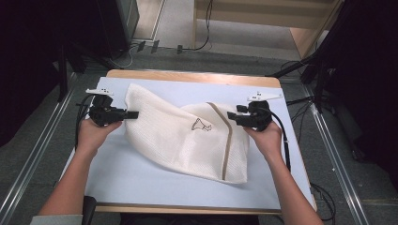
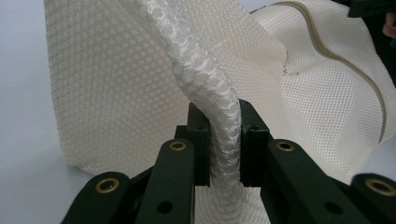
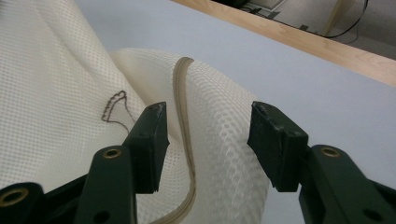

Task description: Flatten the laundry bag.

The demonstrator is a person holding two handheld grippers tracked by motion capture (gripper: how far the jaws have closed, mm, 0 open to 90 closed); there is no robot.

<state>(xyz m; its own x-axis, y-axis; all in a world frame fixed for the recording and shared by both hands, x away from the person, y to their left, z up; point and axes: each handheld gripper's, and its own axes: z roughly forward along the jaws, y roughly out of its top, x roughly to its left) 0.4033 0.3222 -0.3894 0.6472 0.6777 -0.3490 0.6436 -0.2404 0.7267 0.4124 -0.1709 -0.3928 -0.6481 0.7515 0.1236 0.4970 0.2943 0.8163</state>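
A: One bag (image 1: 183,138), cream mesh, lying crumpled across the middle of the table (image 1: 141,187). Honeycomb weave of small round holes, soft, folded into ridges in the left gripper view.

B: Trim?

A: One tan zip (image 1: 225,140) running down the right part of the bag in the high view, curving. Seen again between the jaws in the right gripper view (image 3: 184,135).

B: Any writing?

A: No readable words. One small dark outline mark (image 1: 201,124) near the middle of the bag, a thin drawn figure; the same mark at centre left in the right gripper view (image 3: 114,109). Too small to read as a brand.

B: Left tool (image 1: 133,114)?

A: At the left of the high view, pinching a rolled ridge of mesh at the bag's left edge. Black jaws pressed on the fold from both sides, seen close in the left gripper view (image 2: 225,144).

B: Right tool (image 1: 232,116)?

A: At the right of the high view, beside the bag's right edge. Jaws spread wide, pads off the cloth, a hump of mesh and the zip lying between them (image 3: 208,140).

B: Table?

A: Pale blue-grey smooth top, light wooden edge along the far side. Two tools, two hands, each tool black with brass-coloured rivets.
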